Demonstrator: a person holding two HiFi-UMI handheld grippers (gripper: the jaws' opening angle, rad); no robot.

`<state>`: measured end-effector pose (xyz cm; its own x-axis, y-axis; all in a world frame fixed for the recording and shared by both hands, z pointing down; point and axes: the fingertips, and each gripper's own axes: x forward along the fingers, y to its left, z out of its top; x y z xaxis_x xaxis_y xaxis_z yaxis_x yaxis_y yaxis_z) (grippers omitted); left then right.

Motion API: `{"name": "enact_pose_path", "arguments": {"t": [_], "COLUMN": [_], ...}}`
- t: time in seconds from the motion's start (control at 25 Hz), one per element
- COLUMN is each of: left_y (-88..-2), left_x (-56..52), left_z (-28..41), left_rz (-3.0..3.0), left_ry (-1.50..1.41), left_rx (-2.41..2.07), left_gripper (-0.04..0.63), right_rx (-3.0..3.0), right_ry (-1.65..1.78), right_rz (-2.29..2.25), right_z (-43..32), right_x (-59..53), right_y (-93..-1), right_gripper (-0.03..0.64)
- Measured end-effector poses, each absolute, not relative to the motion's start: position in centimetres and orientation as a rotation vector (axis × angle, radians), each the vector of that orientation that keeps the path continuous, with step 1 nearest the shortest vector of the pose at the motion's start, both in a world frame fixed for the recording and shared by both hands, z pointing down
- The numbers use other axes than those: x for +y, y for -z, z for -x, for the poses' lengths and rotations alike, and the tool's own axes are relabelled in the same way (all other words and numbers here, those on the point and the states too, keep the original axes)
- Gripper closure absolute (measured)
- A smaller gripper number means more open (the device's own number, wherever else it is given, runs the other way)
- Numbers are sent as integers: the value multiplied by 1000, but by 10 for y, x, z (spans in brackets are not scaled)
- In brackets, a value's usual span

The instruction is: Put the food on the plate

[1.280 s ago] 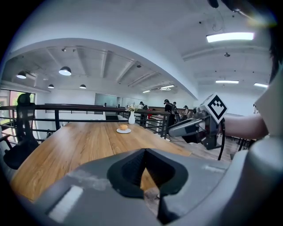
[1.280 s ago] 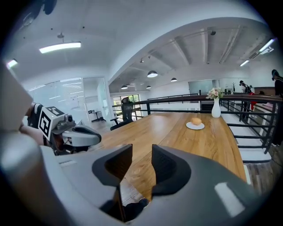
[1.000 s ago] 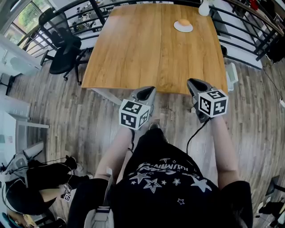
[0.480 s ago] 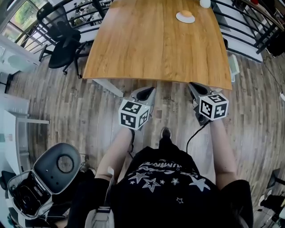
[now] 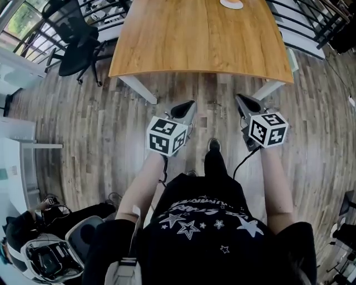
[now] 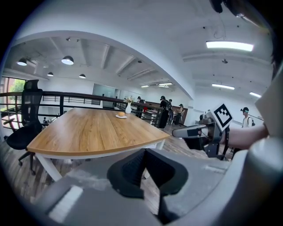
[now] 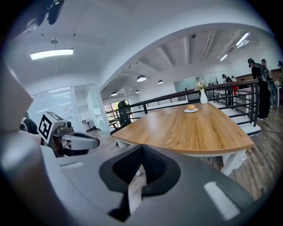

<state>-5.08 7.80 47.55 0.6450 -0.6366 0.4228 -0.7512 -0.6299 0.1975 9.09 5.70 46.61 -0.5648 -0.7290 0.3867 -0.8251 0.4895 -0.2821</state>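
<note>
A round orange-brown piece of food (image 7: pixel 190 107) lies on a small white plate (image 7: pixel 191 111) at the far end of a long wooden table (image 5: pixel 200 39). The plate (image 5: pixel 232 3) barely shows at the head view's top edge, and shows small and distant in the left gripper view (image 6: pixel 121 116). My left gripper (image 5: pixel 186 106) and right gripper (image 5: pixel 245 100) hang side by side over the floor, short of the table's near edge. The left gripper (image 6: pixel 144 150) has its jaws shut and empty. The right gripper (image 7: pixel 142 147) is likewise shut and empty.
A white vase (image 7: pixel 203 98) stands just behind the plate. A black office chair (image 5: pixel 78 33) stands at the table's left, and a black railing (image 7: pixel 230 95) runs behind the table. Bags and gear (image 5: pixel 44 253) lie on the floor at lower left. People (image 6: pixel 164 110) stand far off.
In the head view the table has slid upward, so the plate is nearly out of frame. Both grippers now sit over floor rather than at the table's edge. A foot has stepped forward.
</note>
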Motion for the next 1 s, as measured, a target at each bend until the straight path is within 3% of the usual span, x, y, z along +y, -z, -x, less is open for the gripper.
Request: {"name": "enact_pose_path", "arguments": {"t": [1.0], "left_y": [-465], "left_x": [182], "left_z": [105], "left_rz": [-2551], "left_ry": [-403], "left_rx": [-1121], "left_gripper": [594], "right_rx": [-2467], "right_ry": [-657], "right_rz": [-1486], "right_z": [-79], "right_x": [175], "right_y": [-473], "right_gripper": [615]}}
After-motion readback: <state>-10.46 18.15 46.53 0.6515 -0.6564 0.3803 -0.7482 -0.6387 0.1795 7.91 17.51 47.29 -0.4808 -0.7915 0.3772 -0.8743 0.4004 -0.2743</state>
